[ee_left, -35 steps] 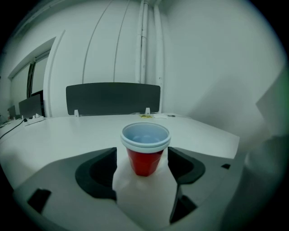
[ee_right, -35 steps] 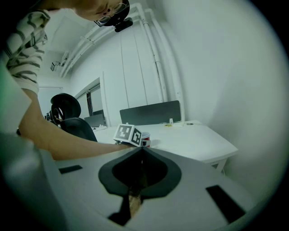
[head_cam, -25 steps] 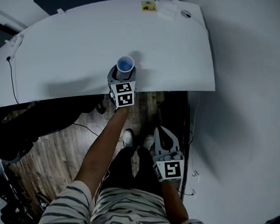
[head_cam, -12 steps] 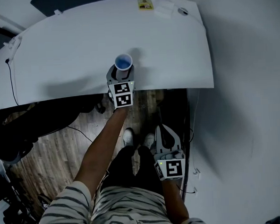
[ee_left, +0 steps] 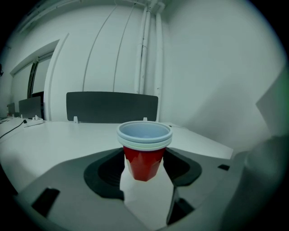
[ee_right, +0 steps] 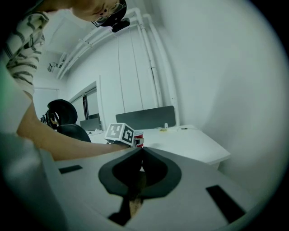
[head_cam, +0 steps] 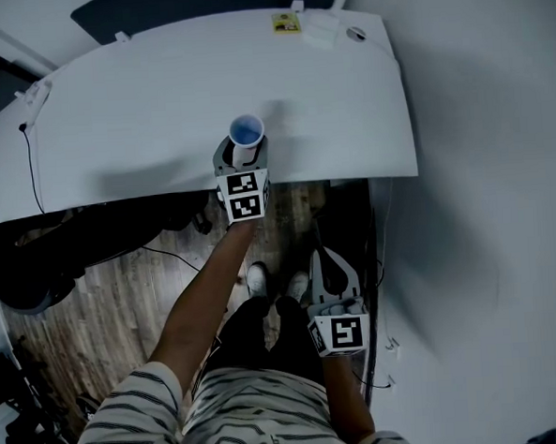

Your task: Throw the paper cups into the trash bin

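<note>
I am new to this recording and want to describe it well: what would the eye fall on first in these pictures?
First, the stack of red paper cups, pale inside, gripped between the jaws of the left gripper at the near edge of the white table. Next, the right gripper, shut and empty, hanging low beside the person's legs over the wooden floor.

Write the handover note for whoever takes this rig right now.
Left gripper: jaws closed on the stacked paper cups, which stand upright near the front edge of the white table. Lifted or not, cannot tell.
Right gripper: jaws together, empty, held low by the person's legs.
Done: cups grasped.
Left: find the trash bin, which no view shows, carry the cups over and drop them in.
</note>
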